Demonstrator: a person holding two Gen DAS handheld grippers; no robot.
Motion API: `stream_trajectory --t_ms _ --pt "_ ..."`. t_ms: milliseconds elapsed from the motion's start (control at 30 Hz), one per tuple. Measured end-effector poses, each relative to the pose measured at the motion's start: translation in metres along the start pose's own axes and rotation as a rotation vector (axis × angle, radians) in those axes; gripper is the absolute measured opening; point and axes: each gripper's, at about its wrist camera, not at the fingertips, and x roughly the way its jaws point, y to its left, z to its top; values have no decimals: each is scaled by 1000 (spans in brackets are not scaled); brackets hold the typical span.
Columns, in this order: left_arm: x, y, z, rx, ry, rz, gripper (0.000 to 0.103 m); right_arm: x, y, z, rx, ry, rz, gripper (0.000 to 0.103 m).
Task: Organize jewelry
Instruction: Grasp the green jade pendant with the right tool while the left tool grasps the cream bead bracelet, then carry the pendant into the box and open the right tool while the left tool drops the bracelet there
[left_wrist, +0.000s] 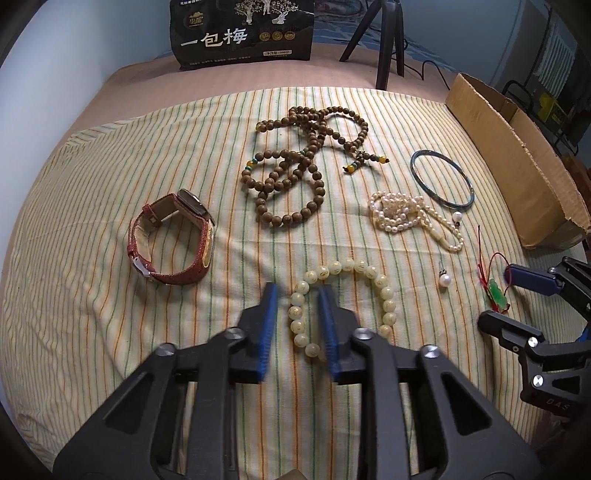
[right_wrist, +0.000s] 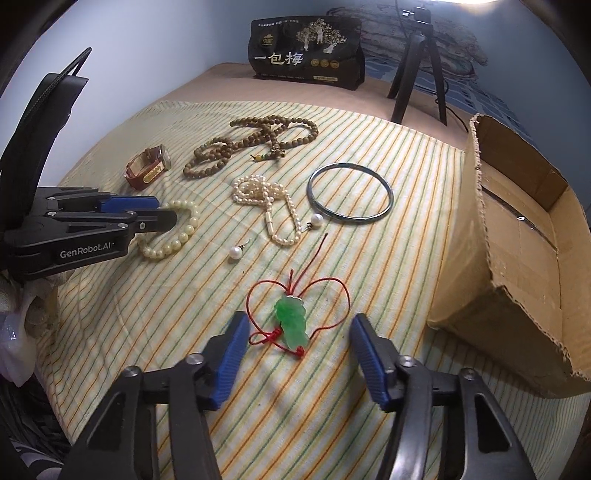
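Cardboard box (right_wrist: 517, 236) cut off at right edge; cream bead bracelet (left_wrist: 347, 295) partly hidden behind fingers (left_wrist: 328, 317) (near beads).

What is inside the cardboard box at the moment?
The cardboard box shows only bare cardboard walls and floor with a slit; no jewelry visible. Its near corner, behind the front wall, is hidden.

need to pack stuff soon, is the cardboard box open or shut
Open. The cardboard box lies on its side on the striped cloth, flaps spread, and its bare inside shows; nothing can be seen in the visible part.
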Motion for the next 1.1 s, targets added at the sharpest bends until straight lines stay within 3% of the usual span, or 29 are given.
stream_trajectory --t_ms 133,367,1100 --pt "-1 -3 0 3 -5 -5 7 0 1 1 1 2 22 36" --pt "-11 -3 -1 -8 -30 -21 5 -4 -1 -1 23 -12 53 14" --pt "-91 -29 10 45 -230 -76 5 -72 -22 -7 86 -142 46 12"
